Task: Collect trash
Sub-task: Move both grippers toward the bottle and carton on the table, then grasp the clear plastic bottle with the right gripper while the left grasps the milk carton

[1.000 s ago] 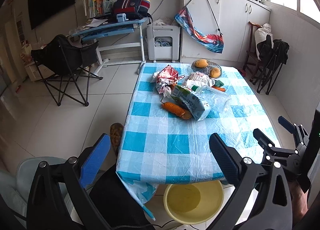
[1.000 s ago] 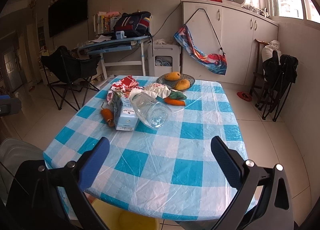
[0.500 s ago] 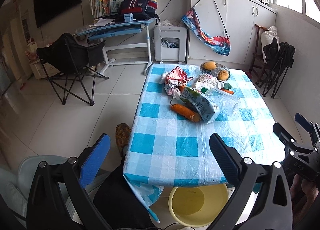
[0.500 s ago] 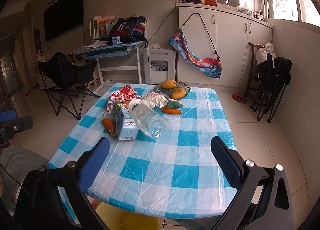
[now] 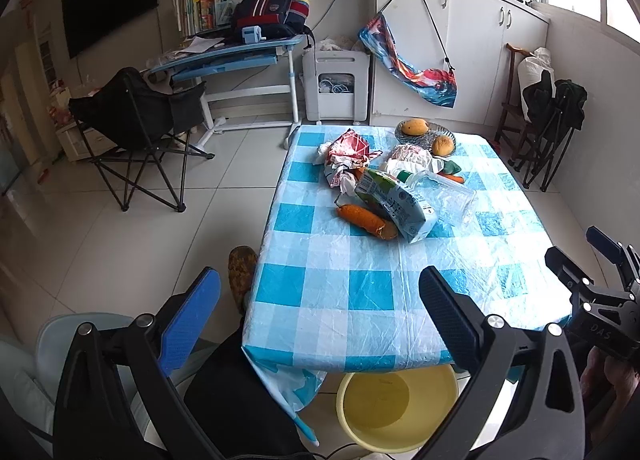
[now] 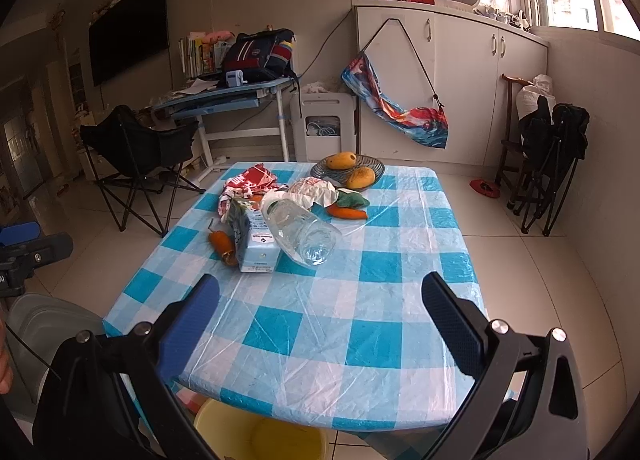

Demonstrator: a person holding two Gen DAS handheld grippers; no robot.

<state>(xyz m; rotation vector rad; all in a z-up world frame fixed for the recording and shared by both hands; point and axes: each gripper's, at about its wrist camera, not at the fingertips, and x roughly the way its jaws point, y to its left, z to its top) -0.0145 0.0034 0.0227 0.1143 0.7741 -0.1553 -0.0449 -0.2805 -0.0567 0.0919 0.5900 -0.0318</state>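
On the blue-and-white checked table (image 5: pixel 360 292) (image 6: pixel 320 324) lies a heap of trash and food. It holds a pale blue carton (image 5: pixel 396 203) (image 6: pixel 254 240) on its side, a clear plastic bottle (image 5: pixel 448 191) (image 6: pixel 304 232), a red-and-white crumpled wrapper (image 5: pixel 348 147) (image 6: pixel 250 181) and a white crumpled bag (image 5: pixel 410 153) (image 6: pixel 314 189). A carrot (image 5: pixel 366 219) (image 6: pixel 222 242) lies beside the carton. My left gripper (image 5: pixel 318 284) hangs open off the table's near left corner. The right gripper (image 6: pixel 320 288) is open over the near edge. Both are well short of the heap.
A plate with two mangoes (image 5: pixel 426 133) (image 6: pixel 348 167) stands at the table's far side, with a second carrot (image 6: pixel 348 211) near it. A yellow basin (image 5: pixel 396 404) (image 6: pixel 260 436) sits on the floor under the near edge. A black folding chair (image 5: pixel 136 127) stands to the left.
Both grippers have drawn back from the table, so it looks smaller and farther away. The left one has also shifted left. Nothing on the table has moved.
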